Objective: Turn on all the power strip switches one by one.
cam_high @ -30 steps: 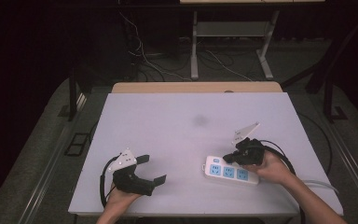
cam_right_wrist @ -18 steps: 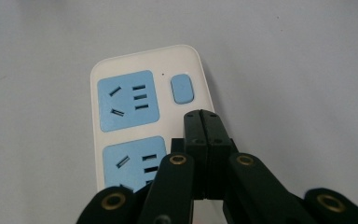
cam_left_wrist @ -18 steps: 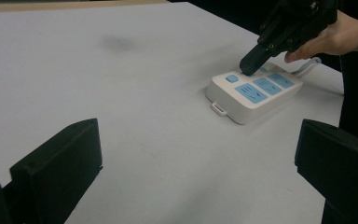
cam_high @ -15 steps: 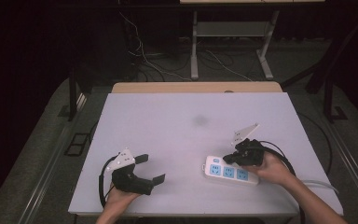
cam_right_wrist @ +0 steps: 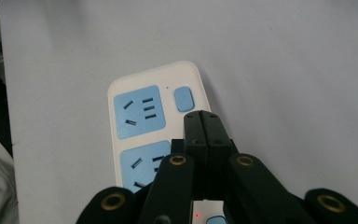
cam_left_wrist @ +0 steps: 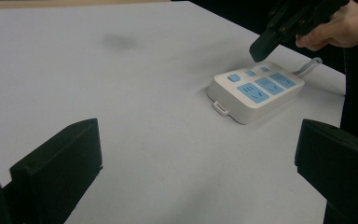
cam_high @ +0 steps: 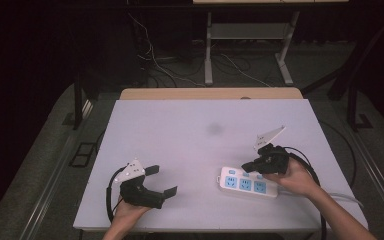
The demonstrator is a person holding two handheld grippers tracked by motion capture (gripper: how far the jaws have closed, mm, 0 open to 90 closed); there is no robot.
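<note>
A white power strip (cam_high: 247,182) with blue sockets and blue switches lies flat near the table's front right; I also see the strip (cam_left_wrist: 256,91) from the left, and its end socket (cam_right_wrist: 140,112) from above. My right gripper (cam_high: 246,167) is shut with nothing between its jaws. Its tip (cam_right_wrist: 202,116) hangs over the row of switches just behind the first switch (cam_right_wrist: 183,98), and the tip (cam_left_wrist: 257,49) stands a little above the strip. A small red light (cam_right_wrist: 196,215) glows on the strip under the jaws. My left gripper (cam_high: 162,181) rests open at the front left, its jaws (cam_left_wrist: 191,163) wide apart and empty.
The white table (cam_high: 205,130) has a faint dark smudge (cam_high: 214,128) near its middle. The strip's grey cord (cam_high: 342,196) runs off the right edge. Beyond the far edge are floor cables (cam_high: 165,65) and a metal desk frame (cam_high: 209,50).
</note>
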